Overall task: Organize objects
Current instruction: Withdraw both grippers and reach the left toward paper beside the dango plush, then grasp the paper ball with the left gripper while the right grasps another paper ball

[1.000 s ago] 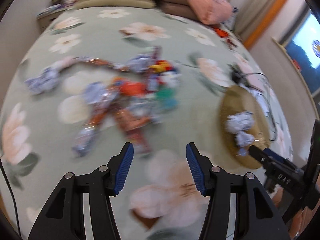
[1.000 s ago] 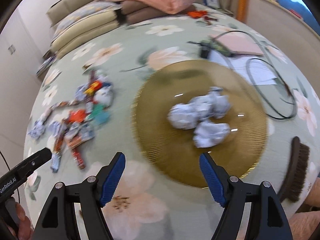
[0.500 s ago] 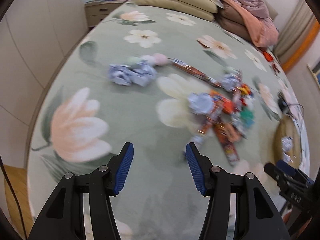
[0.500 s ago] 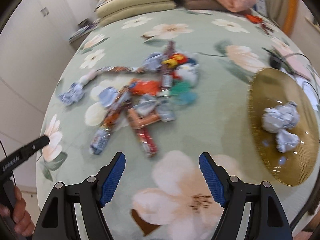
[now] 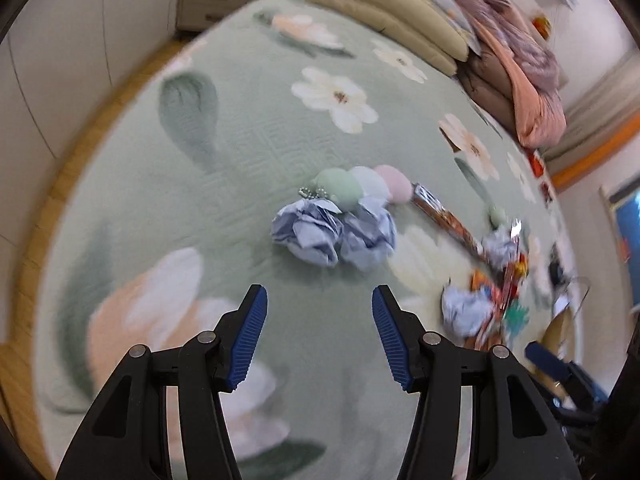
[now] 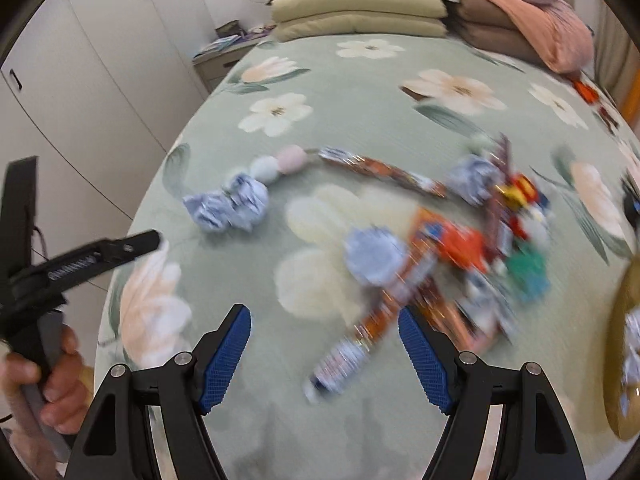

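Two crumpled blue paper balls [image 5: 334, 234] now fill the middle of the left wrist view, just ahead of the left gripper [image 5: 319, 334], which half a second ago looked at them from farther back; its ribbed blue pads stand spread, holding nothing. Three smooth pastel puffs [image 5: 362, 186] touch the balls on their far side. The right gripper [image 6: 324, 354], also spread and empty, has swung left, so the gold ridged plate [image 6: 624, 360] shows only at the right edge, while the blurred heap of glossy snack wrappers [image 6: 460, 264] lies near it on the quilted floral bed [image 6: 360, 92].
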{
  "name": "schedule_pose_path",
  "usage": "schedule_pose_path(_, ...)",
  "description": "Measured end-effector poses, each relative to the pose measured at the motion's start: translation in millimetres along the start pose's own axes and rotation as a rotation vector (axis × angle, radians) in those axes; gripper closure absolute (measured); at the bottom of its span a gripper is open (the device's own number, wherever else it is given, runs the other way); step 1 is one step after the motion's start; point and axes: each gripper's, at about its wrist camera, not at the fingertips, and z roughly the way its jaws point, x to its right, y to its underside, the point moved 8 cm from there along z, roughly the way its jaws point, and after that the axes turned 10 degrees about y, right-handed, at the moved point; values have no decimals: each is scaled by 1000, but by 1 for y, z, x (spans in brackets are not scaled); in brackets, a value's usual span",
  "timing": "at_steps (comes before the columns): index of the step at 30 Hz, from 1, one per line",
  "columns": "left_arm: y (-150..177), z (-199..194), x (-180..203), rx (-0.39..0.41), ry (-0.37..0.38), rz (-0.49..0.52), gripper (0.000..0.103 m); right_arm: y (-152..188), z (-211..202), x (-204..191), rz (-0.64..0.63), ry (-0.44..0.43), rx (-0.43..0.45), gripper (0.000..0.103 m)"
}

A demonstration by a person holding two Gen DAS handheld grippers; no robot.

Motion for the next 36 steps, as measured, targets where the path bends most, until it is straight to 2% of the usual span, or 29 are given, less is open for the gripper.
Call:
schedule_pose_path(2, -7, 20, -11, -9, -12, -24, 50, -16, 12, -12, -6, -11, 6, 28)
schedule_pose_path(6, -17, 40, -20, 2, -63, 19, 50, -50, 41, -31, -30, -71, 2, 28)
schedule_pose_path(12, -28, 50, -12, -16, -7, 82, 48, -85, 80, -53, 11, -201, -45, 28)
schedule_pose_path(18, -16, 60, -13, -101, 89, 72, 49, -92, 117, -71, 33, -286, -128, 28)
schedule_pose_path(23, -17, 60, -23, -45, 119, -43, 50, -91, 152, -80, 69, -310, -194, 28)
schedule_pose_path(24, -18, 60, -23, -36, 106, -45, 50, -90, 158, -80, 83, -299, -207, 31)
schedule_pose_path(25, -20, 59, -21, -27, 92, -43, 50, -89, 162, -79, 96, -288, -219, 38)
schedule_pose_path(26, -22, 58, -20, -16, 73, -37, 50, -89, 164, -77, 104, -281, -219, 40)
schedule_pose_path(28, -26, 55, -14, 4, 56, -28, 50, -92, 158, -75, 114, -310, -194, 57)
schedule_pose_path(30, -31, 55, -10, 18, 65, -41, 50, -93, 150, -71, 123, -320, -175, 57)
schedule_pose_path(34, -37, 70, -21, 1, -7, -90, 50, -92, 124, -46, 208, -333, -121, 57)
schedule_pose_path(36, -39, 72, -20, 27, -27, -70, 50, -87, 111, -34, 227, -310, -106, 57)
